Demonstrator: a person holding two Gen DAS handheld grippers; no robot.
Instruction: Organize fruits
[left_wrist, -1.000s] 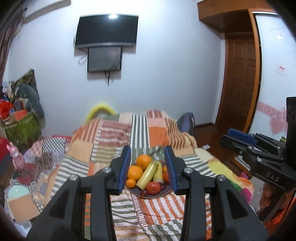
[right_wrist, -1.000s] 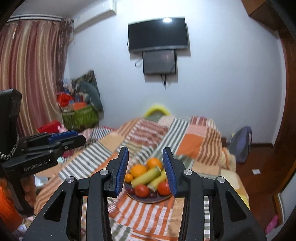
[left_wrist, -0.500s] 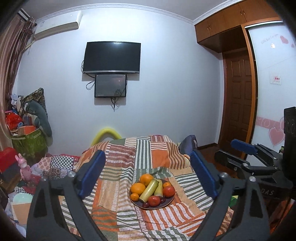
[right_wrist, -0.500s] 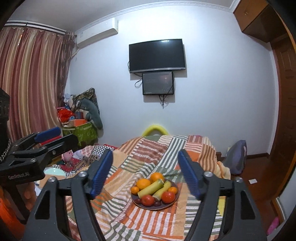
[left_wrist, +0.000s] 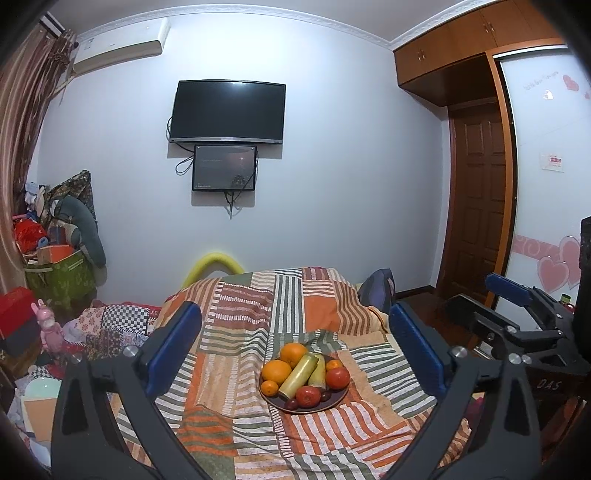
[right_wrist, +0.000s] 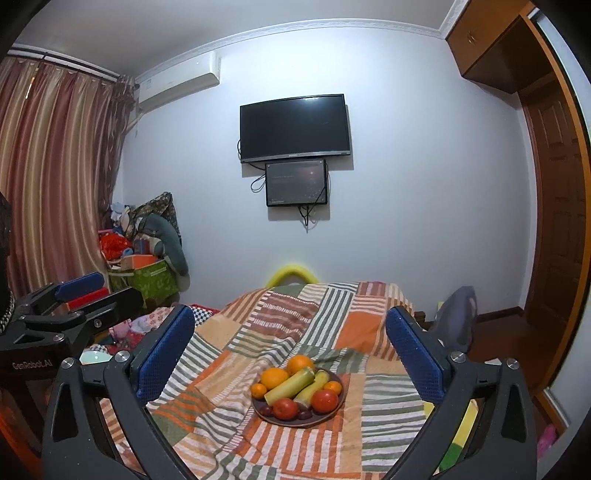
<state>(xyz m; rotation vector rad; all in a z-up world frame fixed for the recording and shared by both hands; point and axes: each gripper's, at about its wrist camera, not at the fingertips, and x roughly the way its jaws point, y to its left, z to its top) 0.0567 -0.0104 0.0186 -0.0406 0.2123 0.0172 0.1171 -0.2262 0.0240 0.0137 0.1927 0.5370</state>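
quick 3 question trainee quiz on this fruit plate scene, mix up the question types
1. True or false: the left gripper holds a fruit.
2. How many red tomatoes lie on the plate? A) one B) two C) four
3. Fill in: the plate rests on a striped patchwork ____.

Key: 1 false, its jaws have just been opening and nothing is between them; 2 B; 3 blanket.
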